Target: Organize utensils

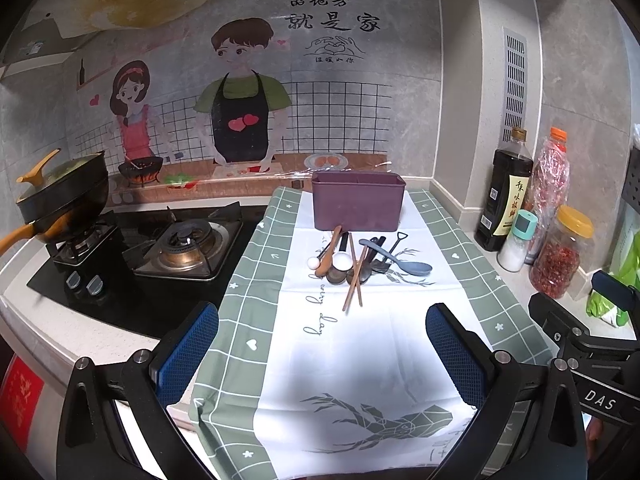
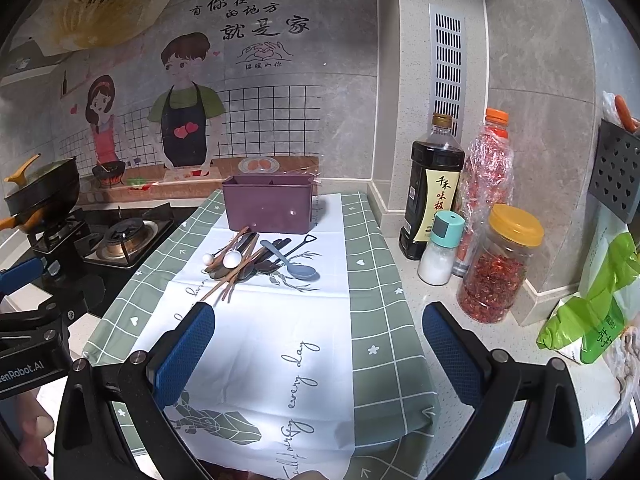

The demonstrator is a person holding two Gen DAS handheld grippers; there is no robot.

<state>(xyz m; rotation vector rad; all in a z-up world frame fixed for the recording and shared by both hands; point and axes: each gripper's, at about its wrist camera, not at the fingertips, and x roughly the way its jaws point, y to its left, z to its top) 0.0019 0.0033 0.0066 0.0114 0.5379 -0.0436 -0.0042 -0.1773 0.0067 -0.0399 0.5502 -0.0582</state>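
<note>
- Purple plastic bin (image 1: pixel 357 200) stands at 12 o'clock in the left wrist view, at the far end of the green-and-white cloth (image 1: pixel 256 280); the utensil pile (image 1: pixel 360 260) lies just in front of it, touching nothing but the cloth.
- Left gripper (image 1: pixel 322 344) is spread wide over the cloth with nothing between its blue pads.
- Wall sticker (image 1: pixel 312 8) carries Chinese script; "DAS" shows on the other gripper's body (image 1: pixel 600 398) at 4 o'clock, cut off by the frame.
- Cloth script is partly covered by the pile; "day" reads.
- Right wrist view: right gripper (image 2: pixel 318 342) is wide apart too, holding nothing.
- Bin (image 2: pixel 268 204) sits at 12 o'clock, pile (image 2: pixel 256 260) below it.
- "enRobot.AI" shows at 9 o'clock, its start cut off; cloth (image 2: pixel 372 320) reads "every day".
- Soy bottle (image 2: pixel 434 188) label at 2 o'clock is half hidden by a salt shaker (image 2: pixel 440 254).
</note>
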